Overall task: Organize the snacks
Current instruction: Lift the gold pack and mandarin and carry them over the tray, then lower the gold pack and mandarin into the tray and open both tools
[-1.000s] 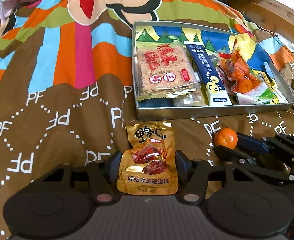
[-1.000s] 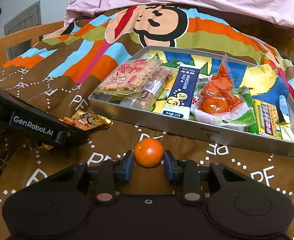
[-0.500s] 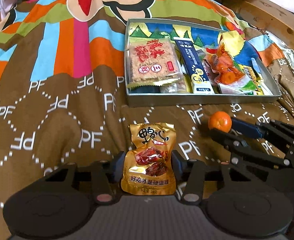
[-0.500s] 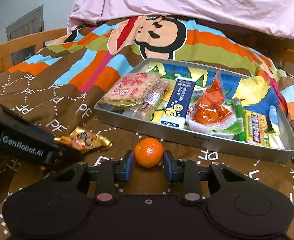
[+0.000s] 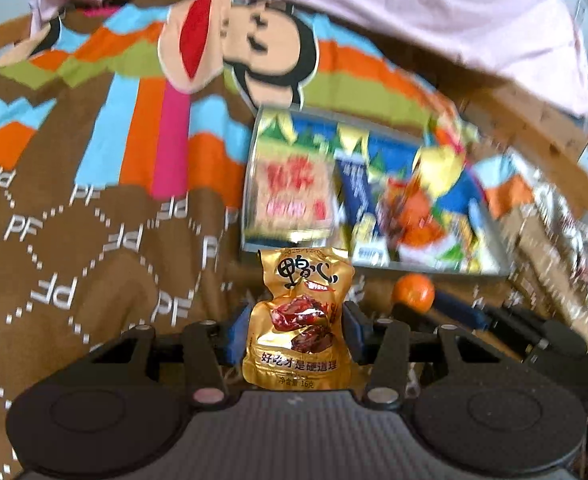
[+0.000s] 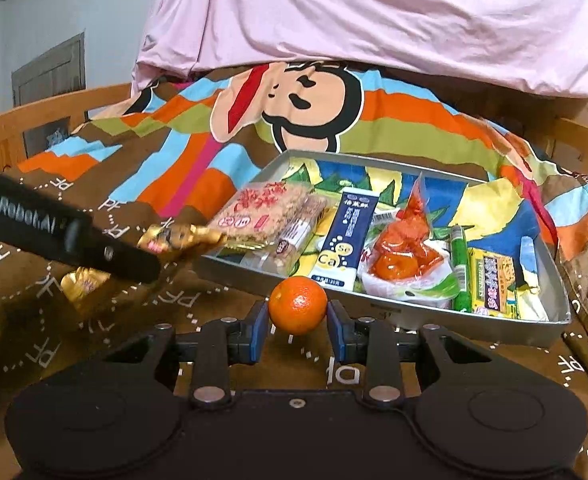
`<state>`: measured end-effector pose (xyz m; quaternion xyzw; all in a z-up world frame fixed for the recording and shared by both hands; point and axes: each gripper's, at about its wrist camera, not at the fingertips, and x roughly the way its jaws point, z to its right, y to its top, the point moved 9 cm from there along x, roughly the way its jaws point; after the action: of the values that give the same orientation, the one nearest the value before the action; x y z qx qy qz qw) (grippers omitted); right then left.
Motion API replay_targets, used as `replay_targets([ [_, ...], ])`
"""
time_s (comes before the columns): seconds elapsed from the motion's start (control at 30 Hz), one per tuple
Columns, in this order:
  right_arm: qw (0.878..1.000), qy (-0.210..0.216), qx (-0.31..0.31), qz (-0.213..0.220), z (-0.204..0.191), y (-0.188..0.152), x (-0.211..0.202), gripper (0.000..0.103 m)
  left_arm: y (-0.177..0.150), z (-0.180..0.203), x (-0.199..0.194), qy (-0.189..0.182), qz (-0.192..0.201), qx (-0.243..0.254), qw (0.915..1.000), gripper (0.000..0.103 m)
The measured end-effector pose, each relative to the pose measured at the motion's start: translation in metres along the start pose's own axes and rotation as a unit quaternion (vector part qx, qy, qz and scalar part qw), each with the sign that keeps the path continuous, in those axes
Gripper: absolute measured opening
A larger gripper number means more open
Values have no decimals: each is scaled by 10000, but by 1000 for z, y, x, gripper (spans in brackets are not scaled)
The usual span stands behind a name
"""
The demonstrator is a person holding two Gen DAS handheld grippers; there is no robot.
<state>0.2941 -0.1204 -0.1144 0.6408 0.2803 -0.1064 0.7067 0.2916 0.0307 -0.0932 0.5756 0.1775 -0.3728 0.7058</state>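
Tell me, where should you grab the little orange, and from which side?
Grab the orange across its fat round middle, one finger on each side, coming in level from the front. It is a small ball, so the widest part probably slips least. The right gripper holds it that way now, its blue pads pressing both sides, in front of the metal tray.

Your left wrist view smears with motion blur: the tray (image 5: 374,196) at 2 o'clock and the clutter toward 3 o'clock are streaked, print unreadable, while the gold packet (image 5: 300,320) at centre stays sharp, with glare on its foil. Your right wrist view is crisp; tray (image 6: 378,304) labels read clearly. Light is even, indoor and soft, with a soft shadow on the cloth (image 6: 294,360) at 6 o'clock. Both views bend at the rims, with dark fisheye corners.
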Motion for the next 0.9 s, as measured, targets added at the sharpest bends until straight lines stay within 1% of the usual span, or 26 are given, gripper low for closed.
replay_targets([
  [0.07,10000,-6,18,53,1,3,-1,34,5,1,-2,-61,163,-45,9998,52],
  [0.23,9997,-80,60,239,5,14,-2,34,18,4,1,-79,515,-47,9986,52],
  [0.33,9989,-203,125,411,15,24,-1,34,33,9,4,-134,766,-125,9969,52],
  [0.47,9971,-414,288,563,34,36,7,34,59,21,14,-166,1073,-7,9941,53],
  [0.53,9958,-597,332,605,47,40,11,34,70,29,23,-216,1182,15,9927,53],
  [0.7,9897,-1132,640,605,92,40,16,34,83,49,59,-469,1221,-29,9914,53],
  [0.77,9863,-1379,744,526,110,36,20,34,84,56,73,-563,1181,-14,9914,53],
  [0.9,9780,-1695,1170,327,139,24,27,34,82,67,95,-698,1161,73,9908,53],
])
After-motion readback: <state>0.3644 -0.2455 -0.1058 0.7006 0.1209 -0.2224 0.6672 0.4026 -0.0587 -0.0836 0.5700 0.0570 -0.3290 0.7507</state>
